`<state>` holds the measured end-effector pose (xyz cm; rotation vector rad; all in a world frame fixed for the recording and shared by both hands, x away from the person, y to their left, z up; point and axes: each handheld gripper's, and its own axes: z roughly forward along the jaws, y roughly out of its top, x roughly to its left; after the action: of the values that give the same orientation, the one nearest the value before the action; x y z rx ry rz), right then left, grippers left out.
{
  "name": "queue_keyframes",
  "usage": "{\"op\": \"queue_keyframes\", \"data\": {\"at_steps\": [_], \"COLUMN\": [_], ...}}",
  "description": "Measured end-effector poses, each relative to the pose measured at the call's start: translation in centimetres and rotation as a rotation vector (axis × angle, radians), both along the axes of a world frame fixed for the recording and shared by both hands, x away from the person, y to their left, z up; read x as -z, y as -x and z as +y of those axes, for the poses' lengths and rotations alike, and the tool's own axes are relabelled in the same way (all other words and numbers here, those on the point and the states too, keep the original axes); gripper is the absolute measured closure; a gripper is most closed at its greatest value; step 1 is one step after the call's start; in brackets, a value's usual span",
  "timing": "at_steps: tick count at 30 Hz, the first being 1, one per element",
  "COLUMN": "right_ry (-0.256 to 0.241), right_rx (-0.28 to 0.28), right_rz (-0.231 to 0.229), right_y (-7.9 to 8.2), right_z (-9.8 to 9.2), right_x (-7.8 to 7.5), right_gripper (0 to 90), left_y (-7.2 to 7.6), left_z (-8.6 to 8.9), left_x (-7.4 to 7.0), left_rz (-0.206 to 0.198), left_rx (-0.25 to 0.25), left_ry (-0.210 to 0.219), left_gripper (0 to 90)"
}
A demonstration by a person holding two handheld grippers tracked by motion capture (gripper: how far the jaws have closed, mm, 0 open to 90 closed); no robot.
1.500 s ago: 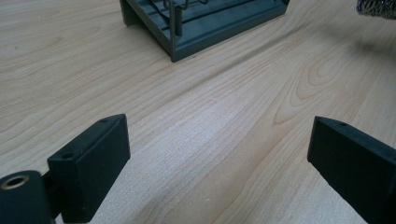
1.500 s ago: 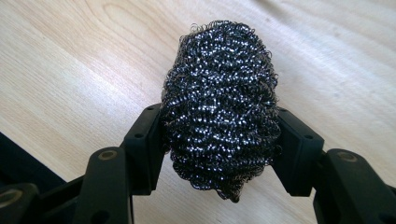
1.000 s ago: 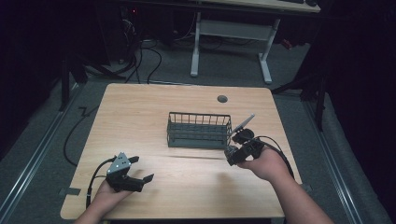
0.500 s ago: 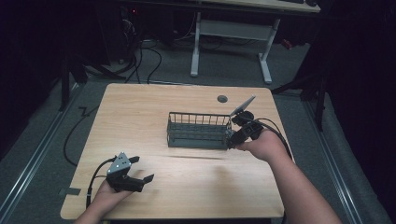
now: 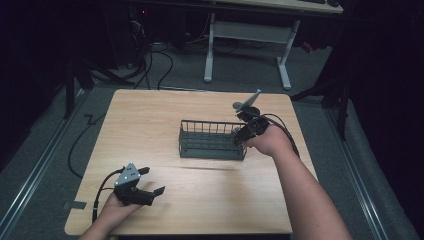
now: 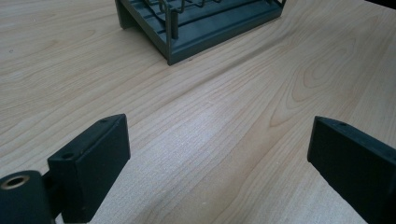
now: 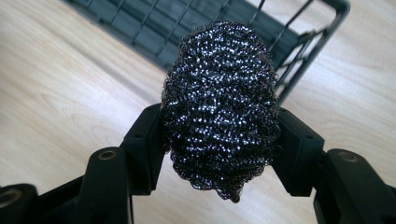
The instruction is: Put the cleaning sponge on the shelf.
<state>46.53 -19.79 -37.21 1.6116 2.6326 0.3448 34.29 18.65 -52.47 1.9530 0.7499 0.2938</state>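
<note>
- Although the steel-wool scourer (image 7: 219,105) is already off the table and clamped between the jaws of the right gripper (image 5: 248,131), it has not yet gone into the wire basket (image 5: 212,140); judged from how things lie, the pick-up is done and the placing is left.
- In the right gripper view the scourer sits squeezed between the two black jaws, bulging above and below them, with the basket's corner and wire wall just behind it.
- In the high view the right gripper is at the basket's right end, touching or just beside its rim; whether the scourer is already over the basket's floor I cannot tell from that view.
- What remains, I judge: carry the scourer over the basket's rim, lower it between the wires and let go.
- The left gripper (image 5: 136,186) rests well apart from the basket, toward the person's side and to its left, with its jaws wide apart on nothing; its own view shows bare wood (image 6: 219,107) between them and a corner of the basket (image 6: 196,23) farther off.
- Count: one scourer, one basket, two grippers, one table (image 5: 150,120).
- The basket looks empty in all three views.
</note>
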Motion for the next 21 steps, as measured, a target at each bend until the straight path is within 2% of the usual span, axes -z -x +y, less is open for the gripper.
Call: {"op": "queue_keyframes", "data": {"at_steps": [4, 8, 9, 19, 21], "right_ry": [0.026, 0.02, 0.025, 0.036, 0.036], "right_rx": [0.004, 0.025, 0.01, 0.038, 0.029], "right_rz": [0.008, 0.02, 0.018, 0.035, 0.03], "right_y": [-1.3, -2.1, -2.4, -3.4, -3.6], "right_z": [0.6, 0.8, 0.8, 1.0, 1.1], "right_x": [0.4, 0.8, 1.0, 1.7, 1.6], "right_gripper": [42.2, 42.1, 42.1, 42.1, 42.1], "left_y": [0.0, -0.1, -0.1, 0.0, 0.0], "left_z": [0.0, 0.1, 0.1, 0.1, 0.1], "left_x": [0.0, 0.0, 0.0, 0.0, 0.0], "left_rz": [0.0, 0.0, -0.002, -0.001, 0.0], "left_rx": [0.0, -0.002, -0.004, -0.003, -0.003], "left_ry": [0.001, 0.004, 0.007, 0.007, 0.004], "left_gripper": [6.5, 6.6, 6.6, 6.6, 6.6]}}
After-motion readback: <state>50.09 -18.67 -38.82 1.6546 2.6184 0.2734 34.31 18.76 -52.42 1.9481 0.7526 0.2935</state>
